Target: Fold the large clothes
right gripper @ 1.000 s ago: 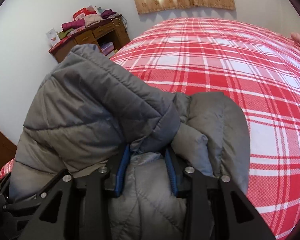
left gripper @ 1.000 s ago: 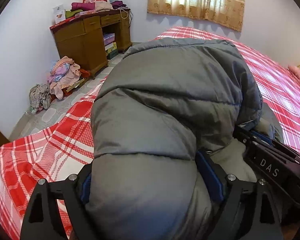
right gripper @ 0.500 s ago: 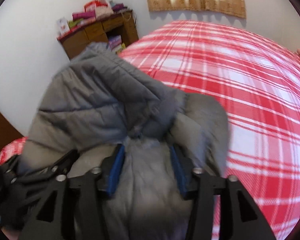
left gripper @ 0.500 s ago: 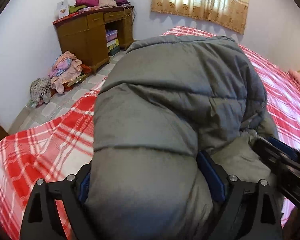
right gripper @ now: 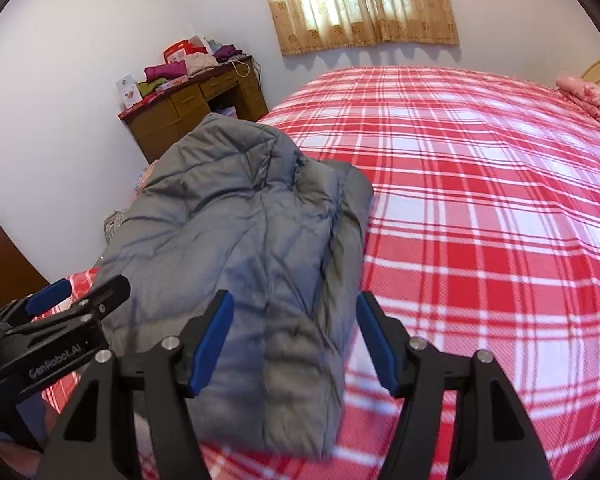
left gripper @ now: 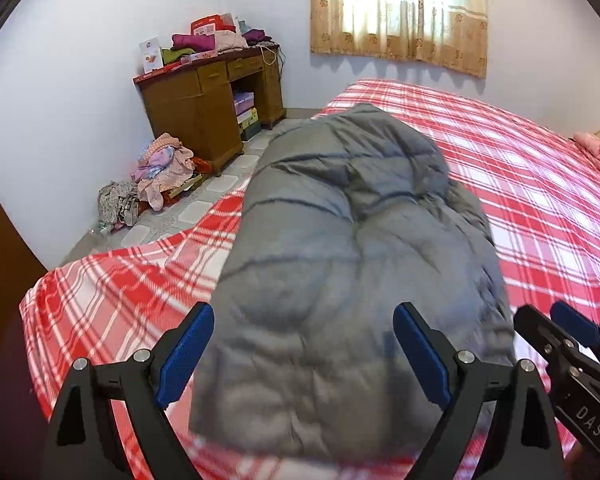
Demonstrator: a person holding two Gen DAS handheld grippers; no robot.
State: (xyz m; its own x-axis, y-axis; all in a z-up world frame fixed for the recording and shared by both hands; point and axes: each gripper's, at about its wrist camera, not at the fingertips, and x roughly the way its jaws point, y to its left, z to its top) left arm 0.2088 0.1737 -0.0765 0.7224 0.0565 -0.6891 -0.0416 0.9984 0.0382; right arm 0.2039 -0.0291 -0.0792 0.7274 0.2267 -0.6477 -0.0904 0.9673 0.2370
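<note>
One large bed (right gripper: 480,184) fills both views, spread with a red-and-white plaid sheet. On it, toward nine o'clock of the bed's middle in the right wrist view, lies the grey padded jacket (right gripper: 240,240), doubled over into a thick, puffy bundle with its near edge hanging close to the bed's edge at six o'clock. In the left wrist view the same jacket (left gripper: 348,264) runs from twelve down to six o'clock through the centre of the frame.

Judging by how it lies, the main folds look done: the bundle is compact and rests on the sheet under its own weight. What may be left is squaring or pressing it flat, since the padding stands high and uneven.

At about ten o'clock a wooden desk (left gripper: 204,104) stacked with folded clothes stands against the wall, with a heap of garments (left gripper: 160,168) on the floor beside it.

Smallest, the claws. The left gripper (left gripper: 304,352) stands wide, its blue pads clear of the fabric on either side, gripping nothing. The right gripper (right gripper: 296,340) has just been opening; its jaws are spread moderately, the jacket's near end lies between them, but the pads do not press on it.
</note>
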